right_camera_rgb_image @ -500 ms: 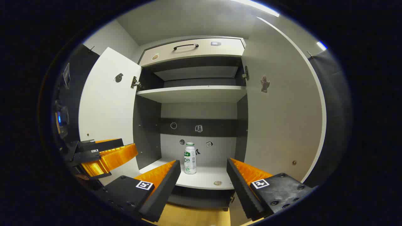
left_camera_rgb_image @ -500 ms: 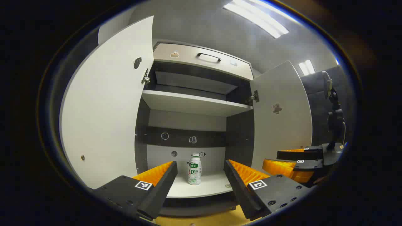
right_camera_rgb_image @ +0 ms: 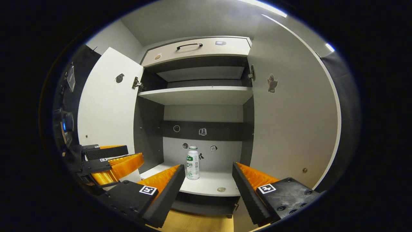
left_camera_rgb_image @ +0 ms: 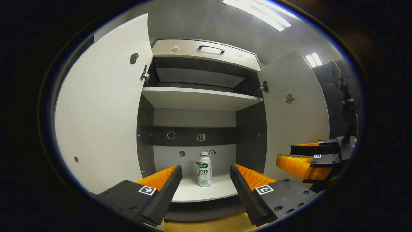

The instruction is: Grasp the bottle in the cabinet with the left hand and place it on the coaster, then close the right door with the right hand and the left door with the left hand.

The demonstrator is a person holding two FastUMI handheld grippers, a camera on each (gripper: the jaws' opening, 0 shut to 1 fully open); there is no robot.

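Open cabinet (left_camera_rgb_image: 196,98) (bottle (left_camera_rgb_image: 204,169) inside)

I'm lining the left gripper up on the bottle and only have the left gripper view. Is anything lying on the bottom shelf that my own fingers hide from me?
Observer: Yes. The right gripper view shows a small round disc lying flat near the front edge of the bottom shelf. It is to the right of the bottle and apart from it.
Operator: Does the right door have a knob? The other gripper blocks its lower part for me.
Observer: Yes. There is a small knob low on the right door, near its free edge.
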